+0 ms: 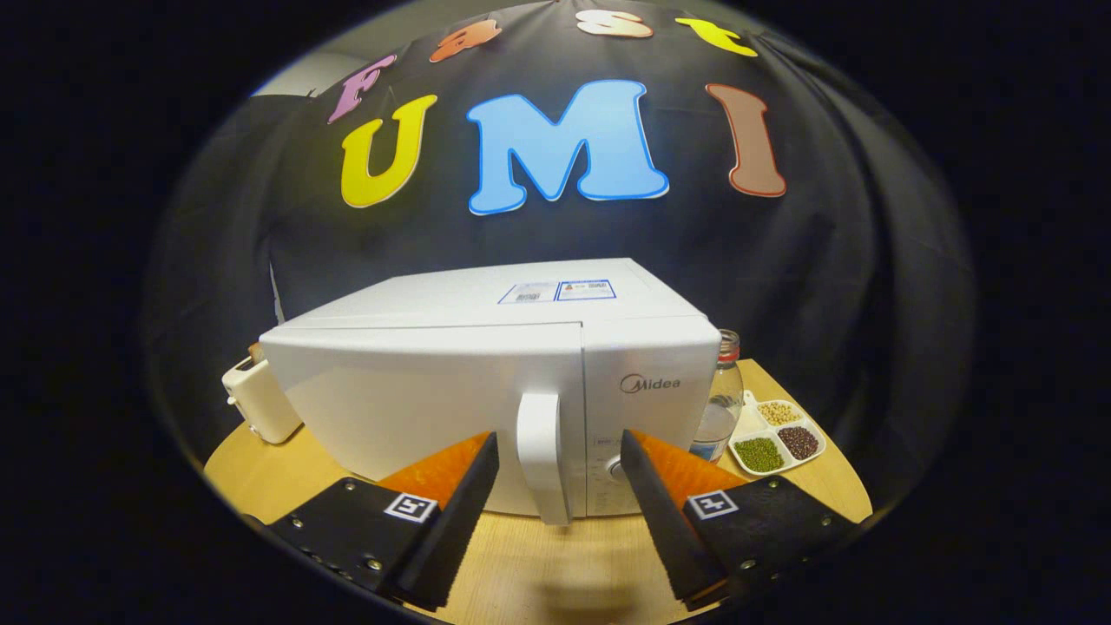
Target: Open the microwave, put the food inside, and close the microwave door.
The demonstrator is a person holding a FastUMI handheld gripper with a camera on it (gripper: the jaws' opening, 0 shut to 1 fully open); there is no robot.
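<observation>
A white microwave [434, 391] stands on the round wooden table [538, 555] with its door shut. Its vertical door handle [542, 456] sits just ahead of my gripper [560, 447], in line with the gap between the fingers. The fingers are spread wide, one on each side of the handle, and touch nothing. A control knob shows partly behind the right finger [660, 499]. Right of the microwave lies a white divided dish [777, 437] with green, dark and pale beans.
A white toaster [259, 399] stands left of the microwave. A clear glass jar [722, 399] with a red lid stands between the microwave and the dish. The table's edge curves close behind the dish and the toaster.
</observation>
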